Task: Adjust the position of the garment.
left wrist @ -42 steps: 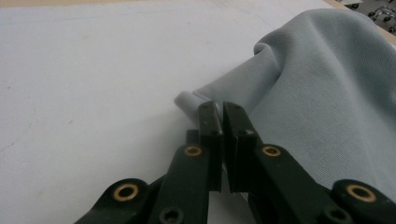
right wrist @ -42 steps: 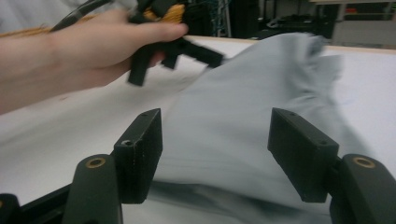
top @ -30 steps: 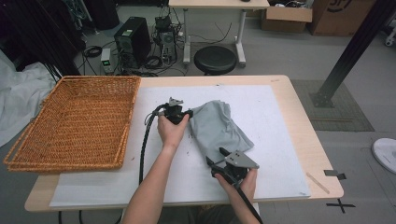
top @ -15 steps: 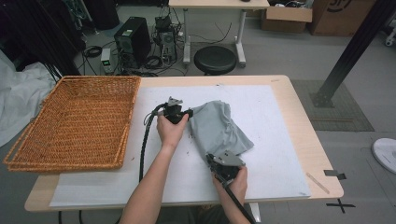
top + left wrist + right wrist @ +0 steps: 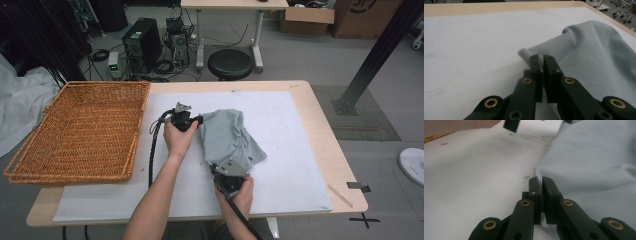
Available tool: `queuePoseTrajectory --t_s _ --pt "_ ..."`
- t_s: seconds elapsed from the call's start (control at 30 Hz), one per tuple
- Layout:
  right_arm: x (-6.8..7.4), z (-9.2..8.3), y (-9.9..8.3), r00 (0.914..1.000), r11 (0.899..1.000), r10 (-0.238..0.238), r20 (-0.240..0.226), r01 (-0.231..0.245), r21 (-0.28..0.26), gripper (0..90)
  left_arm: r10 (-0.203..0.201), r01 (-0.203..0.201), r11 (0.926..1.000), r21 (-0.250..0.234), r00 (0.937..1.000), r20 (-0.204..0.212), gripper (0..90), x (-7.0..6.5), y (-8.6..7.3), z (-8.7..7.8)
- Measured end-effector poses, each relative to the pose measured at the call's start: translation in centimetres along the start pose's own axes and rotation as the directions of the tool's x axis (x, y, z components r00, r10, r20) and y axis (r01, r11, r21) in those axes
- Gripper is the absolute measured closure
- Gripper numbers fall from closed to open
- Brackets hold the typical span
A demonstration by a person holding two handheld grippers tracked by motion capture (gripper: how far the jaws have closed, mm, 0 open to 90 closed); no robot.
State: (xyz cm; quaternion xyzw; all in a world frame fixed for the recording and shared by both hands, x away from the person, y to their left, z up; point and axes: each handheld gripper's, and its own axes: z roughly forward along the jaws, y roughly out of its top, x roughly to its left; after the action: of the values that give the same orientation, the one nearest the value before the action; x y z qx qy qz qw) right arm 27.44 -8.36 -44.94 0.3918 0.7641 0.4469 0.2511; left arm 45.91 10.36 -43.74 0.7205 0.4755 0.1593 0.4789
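A grey cloth (image 5: 230,137) lies crumpled on the white mat (image 5: 295,125) in the middle of the table. My left gripper (image 5: 200,120) is at the cloth's far left corner. In the left gripper view its jaws (image 5: 541,58) are shut, with the cloth (image 5: 594,55) pinched between them and a rolled edge just past the tips. My right gripper (image 5: 222,167) is at the cloth's near edge. In the right gripper view its jaws (image 5: 540,180) are shut on the hem of the cloth (image 5: 594,157).
A large wicker basket (image 5: 107,85) takes up the left end of the table. Bare mat stretches to the right of the cloth, up to the wooden table edge (image 5: 330,150). Beyond the table stand a black stool (image 5: 231,64) and a computer tower (image 5: 142,45).
My right gripper has slid left along the cloth's near edge and its jaws have closed on the hem. The left gripper has stayed put at the far corner.
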Motion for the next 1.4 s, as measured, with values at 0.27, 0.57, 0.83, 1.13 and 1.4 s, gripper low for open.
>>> queuePoseTrajectory --t_s 0.27,0.57,0.83,1.13,1.4 --pt "-0.8 -2.2 0.4 0.9963 0.998 0.039 -0.076 -0.043 -0.046 60.4 -0.002 0.002 1.0 0.001 0.9997 -0.025 85.3 0.1 -0.1 0.1" --pt "-8.2 -5.8 -1.3 0.979 0.976 0.203 0.013 -0.202 -0.081 64.6 -0.014 0.014 0.9997 -0.02 0.9994 -0.033 69.2 0.2 0.3 -0.5" --pt "-9.3 -3.8 -1.7 0.9769 0.977 0.214 -0.008 -0.213 0.024 72.3 -0.018 0.016 0.9992 -0.037 0.9988 -0.046 54.0 0.0 0.3 -0.9" --pt "-10.5 -4.9 -1.1 0.9861 0.986 0.166 0.01 -0.166 0.008 87.6 -0.019 0.017 0.9986 -0.05 0.9985 -0.051 53.2 0.3 0.3 -1.5" --pt "-12.7 -5.5 -0.9 0.98 0.985 0.174 0.096 -0.174 -0.008 87.4 -0.016 0.014 0.9988 -0.046 0.9987 -0.049 53.0 0.1 0.1 -1.5"
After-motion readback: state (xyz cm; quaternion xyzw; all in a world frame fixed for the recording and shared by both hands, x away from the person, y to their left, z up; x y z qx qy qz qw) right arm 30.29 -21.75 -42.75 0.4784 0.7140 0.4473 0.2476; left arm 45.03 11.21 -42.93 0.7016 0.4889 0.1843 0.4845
